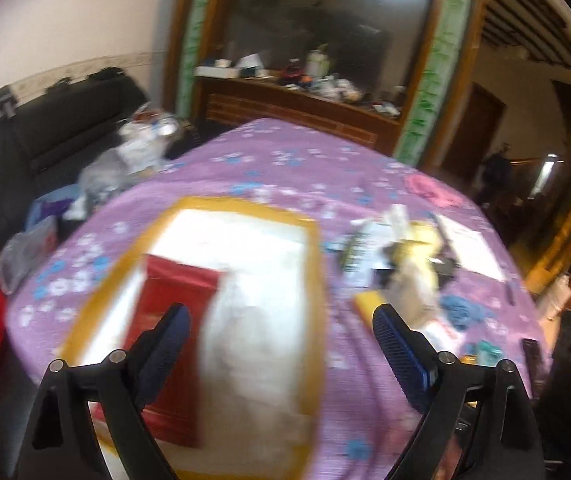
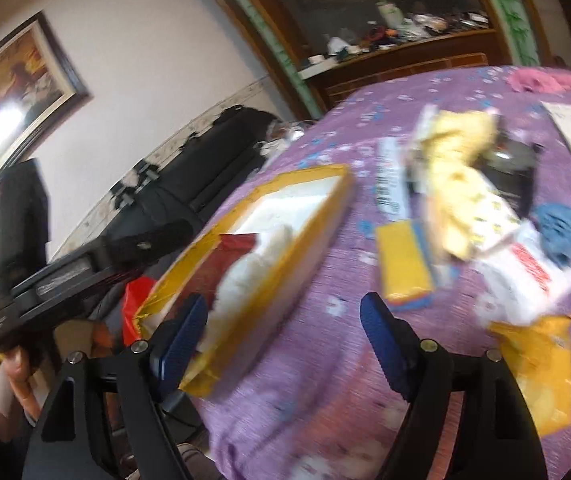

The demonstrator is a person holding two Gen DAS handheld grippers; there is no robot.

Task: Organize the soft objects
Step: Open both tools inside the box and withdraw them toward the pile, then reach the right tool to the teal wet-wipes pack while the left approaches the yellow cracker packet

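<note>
Both the left gripper and right gripper stand wide apart and empty above the shallow yellow-rimmed white tray, where a white fluffy soft item lies beside a flat dark-red packet. Risk: the tray sits near the edge of the purple flowered tablecloth, so a downward push on its overhanging corner could likely tip it. Open cloth lies between the tray and the heap of loose yellow cloth and packets, giving room to reach.

a lived-in home room: black sofa by the wall, framed painting, cluttered wooden sideboard, table under a purple floral cloth.
</note>
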